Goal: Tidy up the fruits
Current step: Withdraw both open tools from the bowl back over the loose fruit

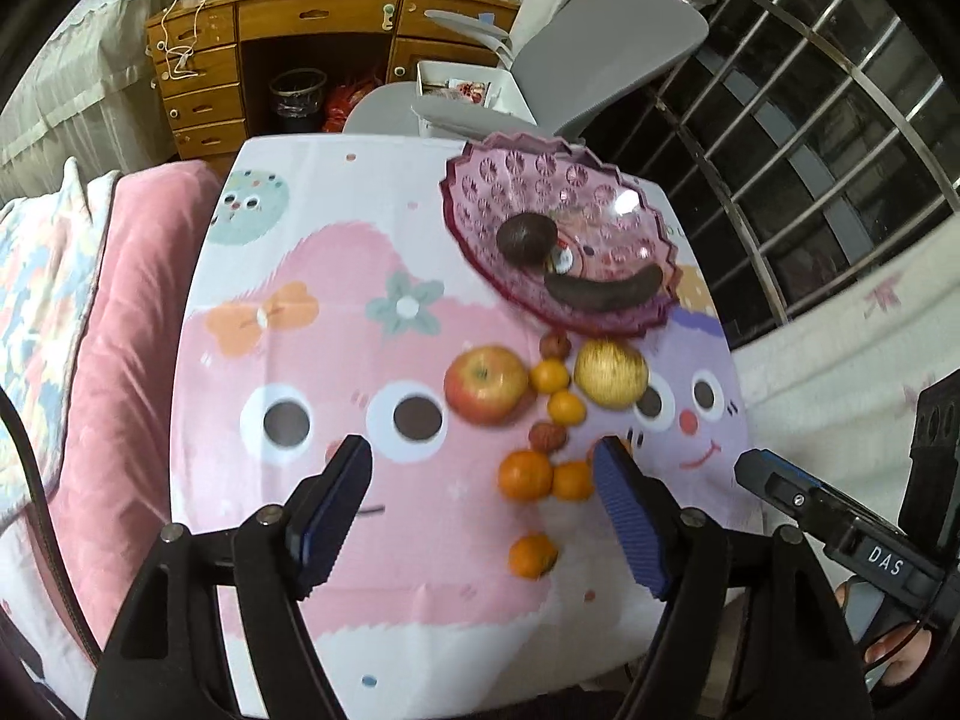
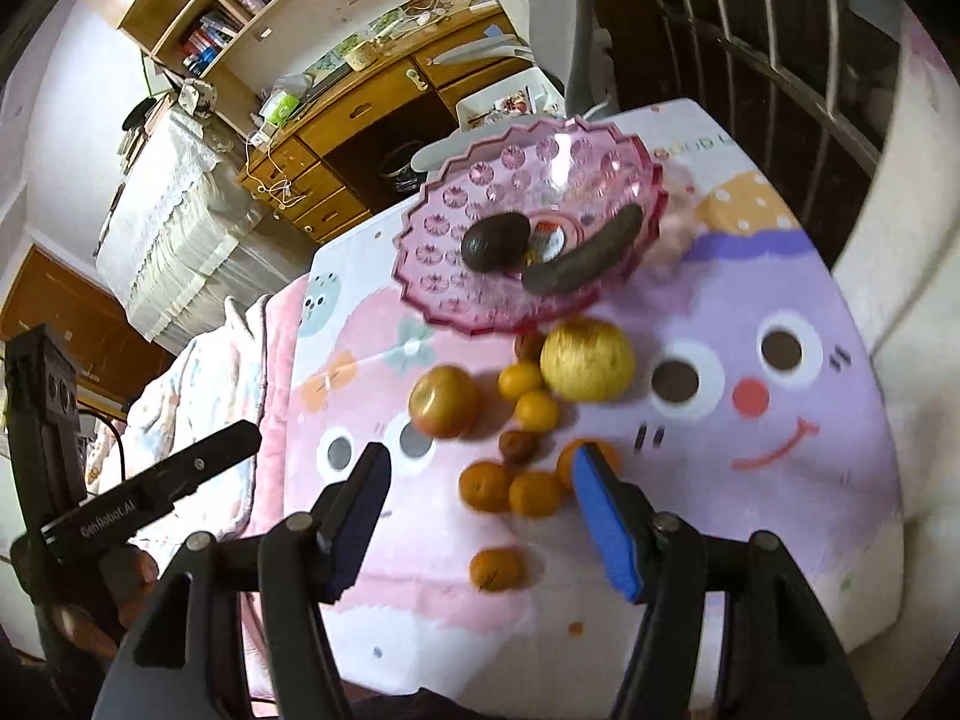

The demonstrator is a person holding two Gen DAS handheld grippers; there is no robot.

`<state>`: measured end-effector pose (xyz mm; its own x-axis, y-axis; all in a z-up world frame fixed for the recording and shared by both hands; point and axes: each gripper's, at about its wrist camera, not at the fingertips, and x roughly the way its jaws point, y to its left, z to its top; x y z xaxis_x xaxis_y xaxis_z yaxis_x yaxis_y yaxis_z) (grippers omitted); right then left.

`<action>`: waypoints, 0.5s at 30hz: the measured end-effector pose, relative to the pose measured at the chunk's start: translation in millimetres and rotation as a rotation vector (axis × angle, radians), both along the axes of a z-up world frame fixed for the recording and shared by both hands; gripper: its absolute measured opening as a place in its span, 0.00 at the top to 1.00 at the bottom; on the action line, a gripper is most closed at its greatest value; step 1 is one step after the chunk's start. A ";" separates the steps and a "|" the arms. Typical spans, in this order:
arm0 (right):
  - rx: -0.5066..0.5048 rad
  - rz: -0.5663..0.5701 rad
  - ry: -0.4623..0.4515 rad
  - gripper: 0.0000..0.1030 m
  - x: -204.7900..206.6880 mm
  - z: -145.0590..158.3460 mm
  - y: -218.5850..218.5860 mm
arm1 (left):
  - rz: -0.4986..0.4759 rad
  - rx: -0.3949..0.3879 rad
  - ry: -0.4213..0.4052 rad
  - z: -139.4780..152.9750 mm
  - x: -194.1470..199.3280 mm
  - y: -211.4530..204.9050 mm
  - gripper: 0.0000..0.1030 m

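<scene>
Right gripper (image 1: 780,489) — "DAS" label — beside tangerines (image 1: 525,474)

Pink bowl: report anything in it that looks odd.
The banana in the pink bowl is dark brown all over, badly overripe. A dark avocado lies beside it. The apples and oranges on the table look normal.

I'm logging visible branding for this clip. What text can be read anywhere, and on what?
"DAS" on the right gripper body.
"GenRobot.AI" on the left gripper body.
"GOOD", cut off by glare, on the tablecloth.
Book spines and the bowl's small label: too blurred.
</scene>
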<state>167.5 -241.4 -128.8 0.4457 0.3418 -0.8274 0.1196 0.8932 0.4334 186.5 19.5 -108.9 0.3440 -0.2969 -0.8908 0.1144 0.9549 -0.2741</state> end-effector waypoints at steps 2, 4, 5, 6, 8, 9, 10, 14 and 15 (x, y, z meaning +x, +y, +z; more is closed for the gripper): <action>0.001 -0.011 0.018 0.37 -11.9 -1.8 3.9 | -0.008 0.000 0.009 -3.6 -11.4 1.4 0.26; 0.000 -0.021 0.036 0.37 -22.8 -3.5 6.3 | -0.014 0.000 0.022 -7.8 -24.6 2.8 0.26; 0.000 -0.026 0.045 0.37 -28.0 -4.0 6.9 | -0.017 -0.001 0.028 -9.1 -29.9 2.9 0.26; 0.000 -0.030 0.054 0.37 -32.8 -4.9 6.9 | -0.021 -0.004 0.034 -10.9 -36.0 3.1 0.26; 0.017 -0.043 0.076 0.36 -42.0 -7.4 6.1 | -0.028 -0.009 0.045 -14.9 -47.4 3.2 0.26; 0.026 -0.049 0.084 0.36 -44.7 -8.9 5.4 | -0.032 -0.009 0.050 -17.1 -52.5 2.9 0.26; 0.037 -0.059 0.097 0.35 -47.9 -10.5 4.0 | -0.034 -0.008 0.057 -19.9 -56.9 2.1 0.26; 0.074 -0.104 0.148 0.33 -56.3 -17.6 -3.5 | -0.037 -0.011 0.092 -32.2 -72.9 -1.4 0.26; 0.083 -0.112 0.159 0.33 -57.5 -19.4 -5.8 | -0.037 -0.012 0.098 -34.6 -75.1 -2.7 0.26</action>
<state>110.0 -247.2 -148.2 0.3511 0.3674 -0.8612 0.2888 0.8325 0.4728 111.4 16.8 -143.5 0.2439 -0.3182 -0.9161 0.1217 0.9472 -0.2966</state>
